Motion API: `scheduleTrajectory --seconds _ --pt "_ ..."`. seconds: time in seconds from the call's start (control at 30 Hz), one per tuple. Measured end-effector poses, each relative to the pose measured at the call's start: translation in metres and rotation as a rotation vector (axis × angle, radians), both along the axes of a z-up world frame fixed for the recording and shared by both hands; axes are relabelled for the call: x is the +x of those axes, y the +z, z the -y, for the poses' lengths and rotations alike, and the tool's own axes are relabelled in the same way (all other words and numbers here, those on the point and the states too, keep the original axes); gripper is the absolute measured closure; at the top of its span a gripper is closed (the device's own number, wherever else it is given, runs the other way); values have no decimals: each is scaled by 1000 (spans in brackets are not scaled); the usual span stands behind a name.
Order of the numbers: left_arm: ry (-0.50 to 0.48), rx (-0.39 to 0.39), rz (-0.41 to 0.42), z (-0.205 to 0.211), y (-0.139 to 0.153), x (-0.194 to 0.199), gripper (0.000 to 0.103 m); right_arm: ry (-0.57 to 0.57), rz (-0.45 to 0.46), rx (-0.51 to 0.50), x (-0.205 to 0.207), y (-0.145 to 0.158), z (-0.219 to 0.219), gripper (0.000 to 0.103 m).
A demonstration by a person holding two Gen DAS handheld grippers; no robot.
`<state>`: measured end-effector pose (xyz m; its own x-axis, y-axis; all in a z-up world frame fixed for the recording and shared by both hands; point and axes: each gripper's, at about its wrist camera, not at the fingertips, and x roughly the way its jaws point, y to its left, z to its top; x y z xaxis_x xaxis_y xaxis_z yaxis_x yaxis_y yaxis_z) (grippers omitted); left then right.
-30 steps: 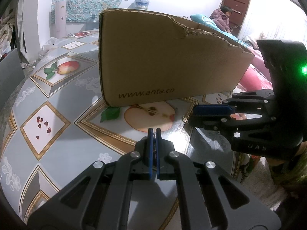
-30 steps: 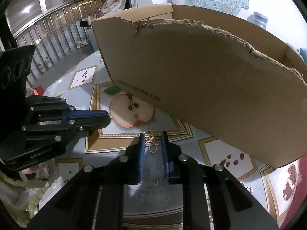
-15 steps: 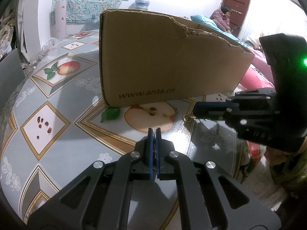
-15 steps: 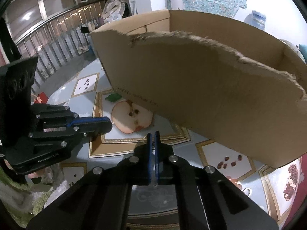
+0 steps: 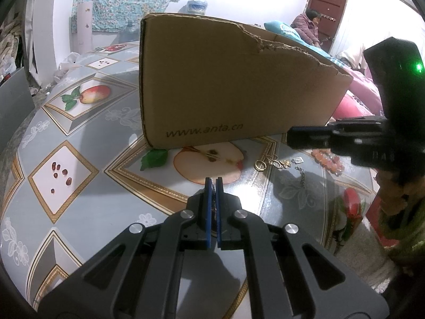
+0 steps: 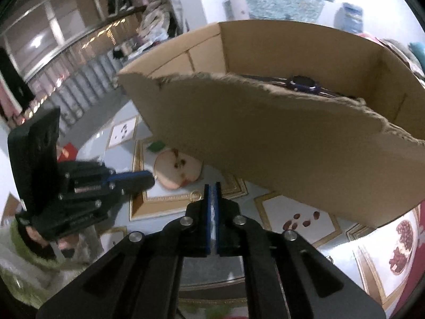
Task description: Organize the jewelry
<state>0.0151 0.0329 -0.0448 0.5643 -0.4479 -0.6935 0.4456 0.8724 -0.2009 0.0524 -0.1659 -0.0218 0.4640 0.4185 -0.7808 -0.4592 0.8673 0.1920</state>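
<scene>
Right gripper point(image 6: 212, 186) lifted off bench point(image 5: 87, 199) since a second ago, now higher toward cardboard box point(image 5: 233, 85); fingers have just been closing, near-shut, pale sliver between pads, blurred, can't tell if it's jewelry. Left gripper point(image 5: 212, 180) unchanged, fingers pressed together, nothing visibly held. Gold chain piece point(image 5: 273, 162) lies on bench in front of box, near apple print; pink beads point(image 5: 328, 161) beside it, partly hidden behind right gripper. Watch point(image 6: 302, 83) inside box, half cut off by torn rim.

A seated person point(image 5: 308, 25) beside a brown door point(image 5: 328, 8); floral curtain point(image 5: 127, 0) behind.
</scene>
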Motion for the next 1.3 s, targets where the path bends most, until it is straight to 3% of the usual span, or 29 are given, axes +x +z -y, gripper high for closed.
scheduleTrajectory --seconds 0.07,0.1,0.3,0.4,0.5,0.63,0.7,0.97,1.3 --pt "0 0 0 0 0 0 101 31 4 -43 0 -3 -5 85" --pt "-1 -1 0 0 0 0 101 45 11 -60 0 -4 -7 73" --pt "-6 0 2 0 1 0 101 170 26 -161 6 -13 -18 71" --pt "-10 2 2 0 1 0 101 233 15 -201 9 -18 -21 74" --pt "-11 2 3 0 0 0 101 271 -13 -194 11 -18 -20 88" --pt "-11 3 3 0 0 0 101 298 -20 -200 12 -18 -20 88" --pt "-11 5 3 1 0 0 101 304 -27 -191 13 -18 -22 97" --pt "-10 4 3 0 0 0 101 291 -34 -168 12 -16 -21 99" --pt "-11 3 3 0 0 -1 101 276 -89 -28 -1 -6 -8 99"
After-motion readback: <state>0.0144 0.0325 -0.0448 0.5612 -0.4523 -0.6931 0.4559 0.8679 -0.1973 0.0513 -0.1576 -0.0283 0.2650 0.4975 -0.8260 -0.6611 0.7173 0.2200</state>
